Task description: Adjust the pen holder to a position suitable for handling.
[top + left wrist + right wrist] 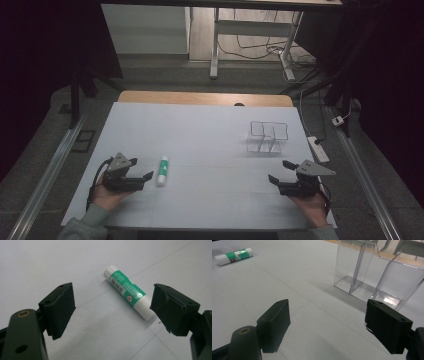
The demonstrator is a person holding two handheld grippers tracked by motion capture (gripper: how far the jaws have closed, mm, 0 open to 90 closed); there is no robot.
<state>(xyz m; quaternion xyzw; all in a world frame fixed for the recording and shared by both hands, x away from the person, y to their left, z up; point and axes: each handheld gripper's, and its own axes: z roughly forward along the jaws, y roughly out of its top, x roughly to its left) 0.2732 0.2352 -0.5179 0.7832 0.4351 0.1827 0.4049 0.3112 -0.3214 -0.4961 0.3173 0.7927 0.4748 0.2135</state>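
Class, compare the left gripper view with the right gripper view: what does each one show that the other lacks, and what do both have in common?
Left gripper view alone: the left tongs, jaws wide apart with nothing between them, and the printed barcode panel on the glue stick's label, readable as print because the stick lies close ahead.

Right gripper view alone: the right tongs, also open and holding nothing, and the clear plastic organizer with its upright dividers.

Shared: the green-and-white glue stick, lying flat on the white table, small and far off in the right gripper view.

Object: glue stick (162, 170), white tube, green label
Pose: lying flat, capped
Place: near left of the table, pointing near-to-far
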